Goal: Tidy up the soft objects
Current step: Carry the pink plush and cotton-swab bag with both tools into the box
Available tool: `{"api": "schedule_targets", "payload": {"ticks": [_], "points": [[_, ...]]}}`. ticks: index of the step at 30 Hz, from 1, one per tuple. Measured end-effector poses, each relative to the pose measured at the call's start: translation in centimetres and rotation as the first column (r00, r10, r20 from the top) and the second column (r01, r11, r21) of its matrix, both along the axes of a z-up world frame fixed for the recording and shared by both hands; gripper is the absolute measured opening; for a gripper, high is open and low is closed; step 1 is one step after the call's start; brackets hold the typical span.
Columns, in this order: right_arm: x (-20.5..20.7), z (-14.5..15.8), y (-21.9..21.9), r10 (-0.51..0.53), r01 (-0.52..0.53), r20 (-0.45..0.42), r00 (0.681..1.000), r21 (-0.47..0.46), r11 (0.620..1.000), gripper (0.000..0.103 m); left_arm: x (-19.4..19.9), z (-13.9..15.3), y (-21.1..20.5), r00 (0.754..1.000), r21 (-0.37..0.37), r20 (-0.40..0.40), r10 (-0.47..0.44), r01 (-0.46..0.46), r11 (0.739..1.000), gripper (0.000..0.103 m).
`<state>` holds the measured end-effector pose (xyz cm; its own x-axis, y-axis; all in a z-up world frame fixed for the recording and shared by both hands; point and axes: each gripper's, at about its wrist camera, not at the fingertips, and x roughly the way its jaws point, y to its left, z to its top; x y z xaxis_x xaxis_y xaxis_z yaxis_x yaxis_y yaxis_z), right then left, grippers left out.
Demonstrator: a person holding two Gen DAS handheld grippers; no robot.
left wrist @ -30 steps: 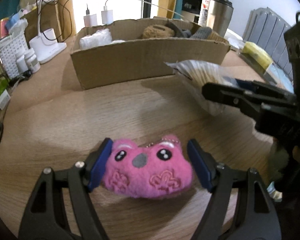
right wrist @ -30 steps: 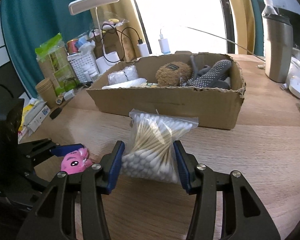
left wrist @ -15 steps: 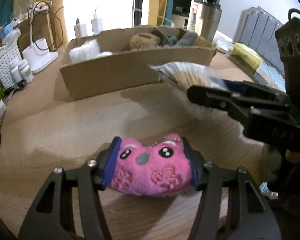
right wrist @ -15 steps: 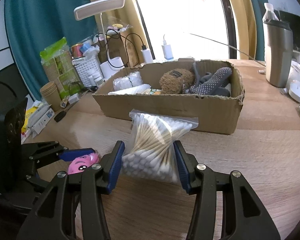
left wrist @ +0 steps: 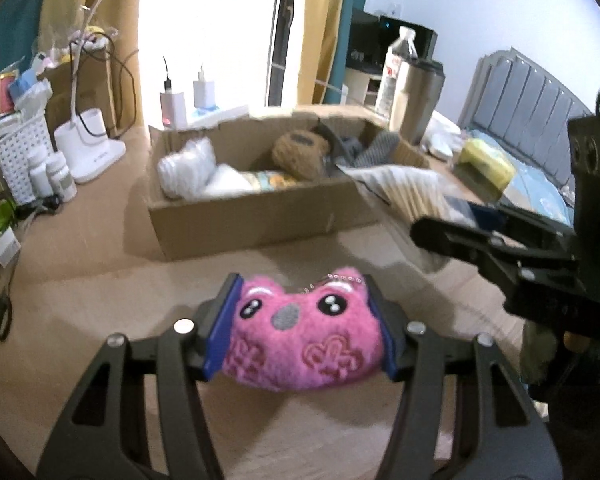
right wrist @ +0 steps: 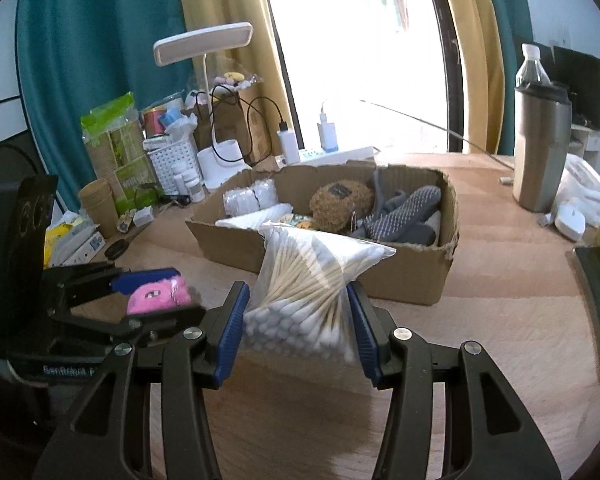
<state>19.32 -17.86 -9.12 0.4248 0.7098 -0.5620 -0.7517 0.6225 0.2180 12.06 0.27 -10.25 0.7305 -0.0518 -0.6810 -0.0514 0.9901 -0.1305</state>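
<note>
Left gripper [left wrist: 302,334]: closed on the pink plush toy [left wrist: 304,336], blue pads pressing both flanks; toy clear of the wooden table [left wrist: 80,264]
Right gripper [right wrist: 298,320]: closed on the bag of cotton swabs [right wrist: 308,292], gripped at its lower half, bag neck fanning out toward 12 o'clock
Cardboard box [right wrist: 404,276]: at 12 o'clock from both grippers, near; already holds a brown plush [right wrist: 342,202], grey socks [right wrist: 408,214] and white packets [right wrist: 250,200]
Plush handling: judged light, soft, compressible; flank grip looks secure, bead chain [left wrist: 340,278] at the top may snag
Swab bag handling: judged light, film slippery, contents shift; squeeze the packed bulk, not the loose neck
Free box space: partly hidden; appears tight at 11 o'clock, cannot tell at the near wall
</note>
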Motion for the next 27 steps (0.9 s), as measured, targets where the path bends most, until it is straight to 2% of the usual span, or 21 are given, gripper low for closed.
{"api": "schedule_targets", "payload": {"ticks": [13,20,27], "points": [[1.6,2.5,0.2,-0.027,0.026,0.071,0.997,0.014,1.000,0.052,1.9,2.9,1.1,0.996,-0.004,0.092,-0.020,0.021,1.000,0.059],[3.5,2.6,0.6,-0.042,0.042,0.076,0.996,0.011,0.999,0.052,3.9,3.8,1.4,0.990,-0.009,0.136,-0.031,0.033,0.999,0.059],[5.5,2.6,1.0,-0.055,0.054,0.075,0.996,0.013,0.998,0.052,6.6,3.8,1.7,0.988,-0.023,0.146,-0.039,0.043,0.999,0.059]]}}
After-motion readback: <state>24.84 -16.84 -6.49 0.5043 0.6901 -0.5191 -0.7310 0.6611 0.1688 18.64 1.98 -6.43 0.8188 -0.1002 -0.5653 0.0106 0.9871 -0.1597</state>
